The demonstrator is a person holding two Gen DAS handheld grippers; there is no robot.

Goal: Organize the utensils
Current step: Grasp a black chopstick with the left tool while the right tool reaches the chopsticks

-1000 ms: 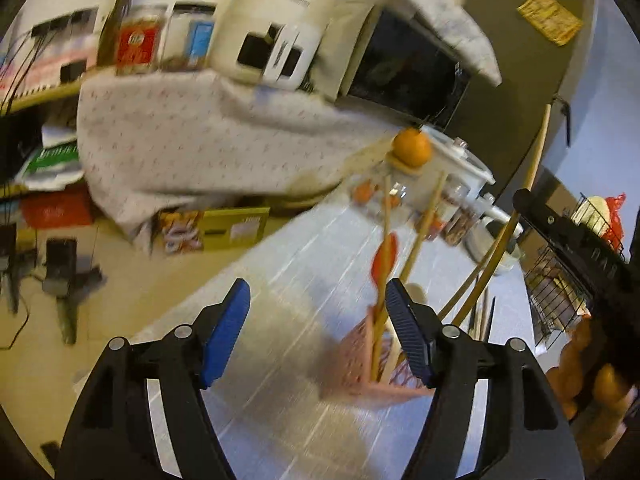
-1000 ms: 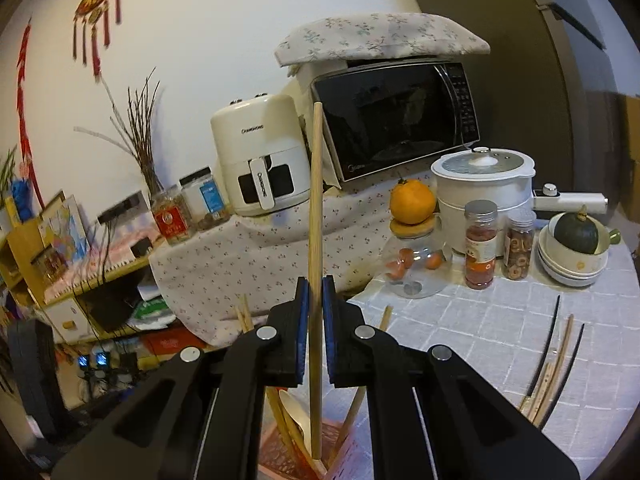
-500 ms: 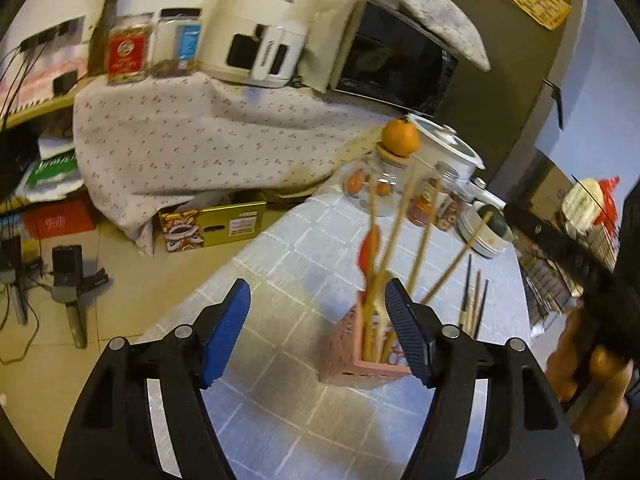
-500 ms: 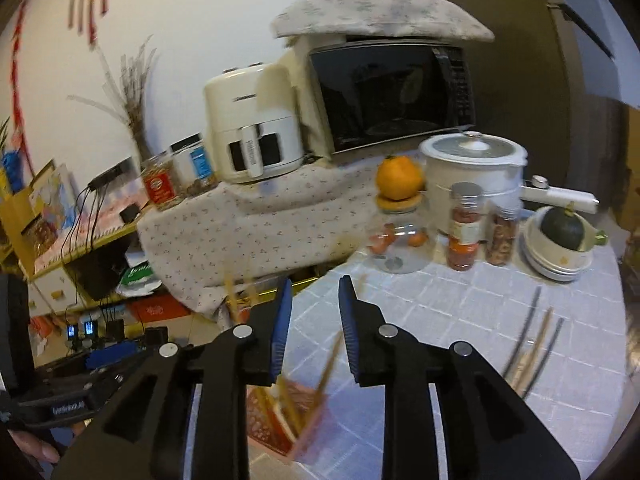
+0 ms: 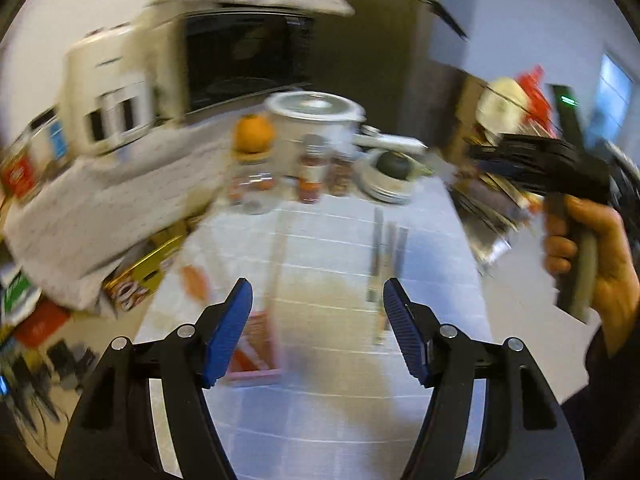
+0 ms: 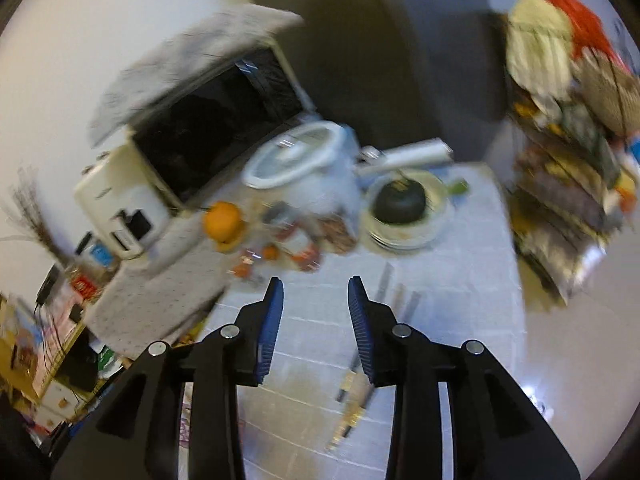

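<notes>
Both views are blurred by motion. My left gripper (image 5: pixel 316 332) is open and empty above the white tiled table (image 5: pixel 328 412). A pink utensil holder (image 5: pixel 256 352) with sticks and an orange spoon stands just by its left finger. Several loose chopsticks (image 5: pixel 384 264) lie on the table ahead. My right gripper (image 6: pixel 316 316) is open and empty above the table (image 6: pixel 460 304); the chopsticks (image 6: pixel 356 380) lie under and ahead of its right finger. The right gripper also shows in the left wrist view (image 5: pixel 532 164), held by a hand at the right.
At the table's far end stand a white cooker (image 6: pixel 308 172), a bowl stack with a dark squash (image 6: pixel 400 204), spice jars (image 5: pixel 312 172) and a jar topped by an orange (image 5: pixel 254 136). A microwave (image 5: pixel 244 60) sits behind. A loaded rack (image 6: pixel 568 152) stands right.
My right gripper let go of the wooden chopstick into the pink holder, opened, and swung right toward the loose chopsticks. My left gripper turned right, staying open.
</notes>
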